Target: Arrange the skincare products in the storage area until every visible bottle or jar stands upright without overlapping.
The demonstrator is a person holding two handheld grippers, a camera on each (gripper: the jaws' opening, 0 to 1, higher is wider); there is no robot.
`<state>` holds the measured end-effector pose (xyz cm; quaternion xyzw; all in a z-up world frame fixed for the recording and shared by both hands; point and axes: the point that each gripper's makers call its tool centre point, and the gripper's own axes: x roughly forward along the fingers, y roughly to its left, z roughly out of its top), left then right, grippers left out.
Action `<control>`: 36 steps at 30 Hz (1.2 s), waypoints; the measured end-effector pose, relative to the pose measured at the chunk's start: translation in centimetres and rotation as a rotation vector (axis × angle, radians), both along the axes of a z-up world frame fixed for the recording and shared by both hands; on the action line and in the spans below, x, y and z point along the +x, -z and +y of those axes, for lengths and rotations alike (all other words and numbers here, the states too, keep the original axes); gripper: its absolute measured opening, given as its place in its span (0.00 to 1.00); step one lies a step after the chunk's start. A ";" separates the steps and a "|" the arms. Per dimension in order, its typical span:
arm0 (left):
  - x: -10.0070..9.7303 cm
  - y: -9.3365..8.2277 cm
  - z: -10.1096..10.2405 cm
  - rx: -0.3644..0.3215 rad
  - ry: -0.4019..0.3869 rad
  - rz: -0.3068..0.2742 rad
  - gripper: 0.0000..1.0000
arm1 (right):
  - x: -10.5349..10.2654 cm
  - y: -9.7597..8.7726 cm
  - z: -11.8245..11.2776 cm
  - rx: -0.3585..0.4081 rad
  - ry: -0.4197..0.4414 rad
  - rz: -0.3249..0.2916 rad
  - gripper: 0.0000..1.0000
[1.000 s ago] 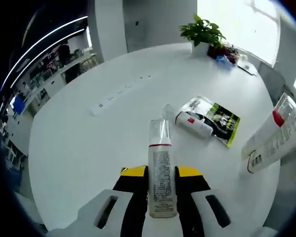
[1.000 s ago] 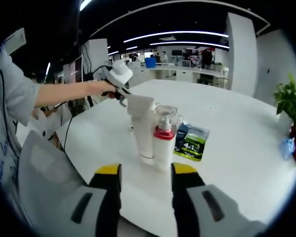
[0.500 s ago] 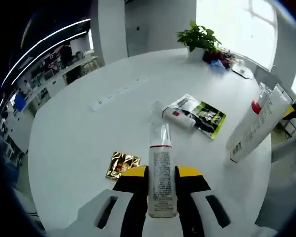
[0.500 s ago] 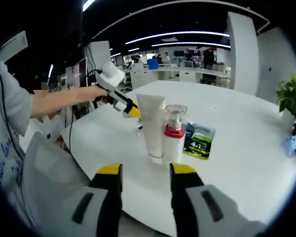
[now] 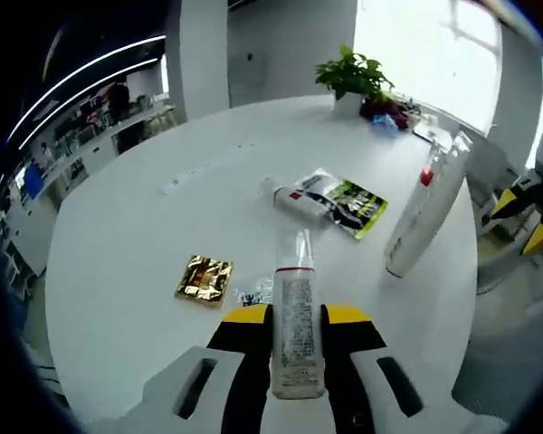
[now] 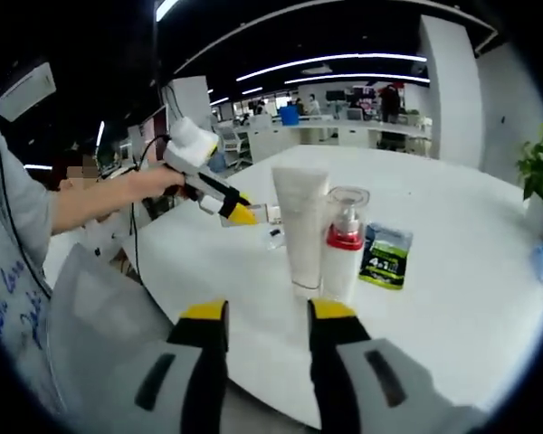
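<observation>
Change since half a second ago is mostly in the cameras: the left gripper view has drawn back, so more of the round white table (image 5: 136,244) shows, and the gold foil sachet (image 5: 204,277) sits higher, at 10 o'clock from the jaws, with a small clear packet (image 5: 256,294) just beside it. The left gripper (image 5: 295,318) is still clenched on a clear-capped bottle (image 5: 296,316) with a red band, which lies along the jaws, cap pointing away. In the right gripper view, that gripper shows at 10 o'clock in the person's hand (image 6: 154,183), now lower and nearer the table than before.

The right gripper (image 6: 261,318) is released, its jaws apart with nothing between them. Just beyond them, at 12 o'clock, a white tube (image 6: 300,226) and a red-collared pump bottle (image 6: 344,244) stand upright, side by side and very close; whether they touch I cannot tell. A green-and-black sachet (image 6: 385,257) lies flat behind them.

In the left gripper view, another bottle (image 5: 294,194) lies on its side at 12 o'clock, resting against that sachet. A potted plant (image 5: 351,76) stands at the far edge.
</observation>
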<state>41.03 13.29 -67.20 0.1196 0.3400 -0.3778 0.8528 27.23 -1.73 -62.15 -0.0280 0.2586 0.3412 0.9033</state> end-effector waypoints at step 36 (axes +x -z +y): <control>-7.0 -3.1 -1.0 -0.175 0.032 -0.024 0.17 | -0.6 1.3 3.2 0.185 -0.024 0.080 0.30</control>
